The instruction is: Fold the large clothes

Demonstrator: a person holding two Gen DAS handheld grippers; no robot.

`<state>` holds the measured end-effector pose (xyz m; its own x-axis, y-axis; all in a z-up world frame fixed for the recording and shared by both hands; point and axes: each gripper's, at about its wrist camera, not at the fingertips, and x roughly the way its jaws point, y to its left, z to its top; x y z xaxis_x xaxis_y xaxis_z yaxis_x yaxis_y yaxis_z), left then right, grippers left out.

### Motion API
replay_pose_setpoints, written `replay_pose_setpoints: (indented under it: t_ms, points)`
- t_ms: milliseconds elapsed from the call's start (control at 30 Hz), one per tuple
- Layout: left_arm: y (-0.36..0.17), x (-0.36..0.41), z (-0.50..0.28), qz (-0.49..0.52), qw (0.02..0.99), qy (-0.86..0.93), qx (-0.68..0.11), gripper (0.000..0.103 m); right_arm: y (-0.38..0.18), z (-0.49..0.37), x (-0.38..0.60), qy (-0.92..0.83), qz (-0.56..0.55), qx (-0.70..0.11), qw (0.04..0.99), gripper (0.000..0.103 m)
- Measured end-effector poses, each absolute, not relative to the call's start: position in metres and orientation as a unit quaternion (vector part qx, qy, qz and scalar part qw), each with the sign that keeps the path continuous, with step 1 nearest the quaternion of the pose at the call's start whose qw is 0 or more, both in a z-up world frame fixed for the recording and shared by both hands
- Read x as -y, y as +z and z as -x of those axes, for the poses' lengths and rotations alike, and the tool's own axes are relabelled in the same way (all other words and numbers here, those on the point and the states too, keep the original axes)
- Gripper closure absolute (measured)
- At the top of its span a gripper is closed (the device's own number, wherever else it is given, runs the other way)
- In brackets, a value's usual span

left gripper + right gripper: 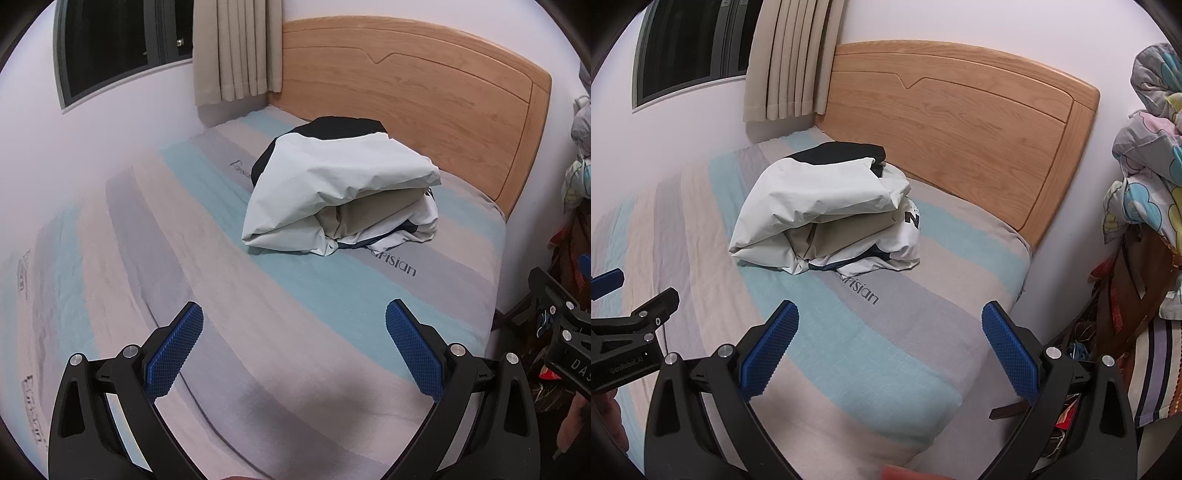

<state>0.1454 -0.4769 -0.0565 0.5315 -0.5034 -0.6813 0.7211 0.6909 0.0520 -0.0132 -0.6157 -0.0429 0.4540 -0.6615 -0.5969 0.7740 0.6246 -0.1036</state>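
Observation:
A white and dark navy garment (332,192) lies folded in a bundle on the striped bed sheet (295,314), near the wooden headboard. It also shows in the right wrist view (827,210). My left gripper (294,314) is open and empty, held above the sheet well short of the garment. My right gripper (890,314) is open and empty, also short of the garment. The left gripper's body (628,339) shows at the left edge of the right wrist view. The right gripper's body (565,332) shows at the right edge of the left wrist view.
A wooden headboard (424,92) stands behind the bed. A wall with a dark window (122,44) and beige curtain (236,51) runs along the left. A pile of patterned bedding and clothes (1148,184) hangs at the right, past the bed's edge.

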Motion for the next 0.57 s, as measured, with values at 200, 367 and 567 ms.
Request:
replay_pose_setpoints:
  t_ms: [200, 367, 567]
  points:
    - [-0.0522, 0.4738, -0.1414, -0.166, 0.873, -0.346, -0.302, 0.006, -0.0442, 0.0141, 0.6166, -0.423, -0.092, -0.31, 0.847, 0.007]
    - [-0.0533, 0.4771, -0.144, -0.174, 0.866, -0.346, -0.316, 0.006, -0.0442, 0.0141, 0.6185, -0.421, -0.094, -0.31, 0.847, 0.007]
    - [-0.054, 0.4765, -0.1473, -0.17, 0.863, -0.35, -0.323, 0.006, -0.0445, 0.0143, 0.6192, -0.42, -0.093, -0.31, 0.848, 0.007]
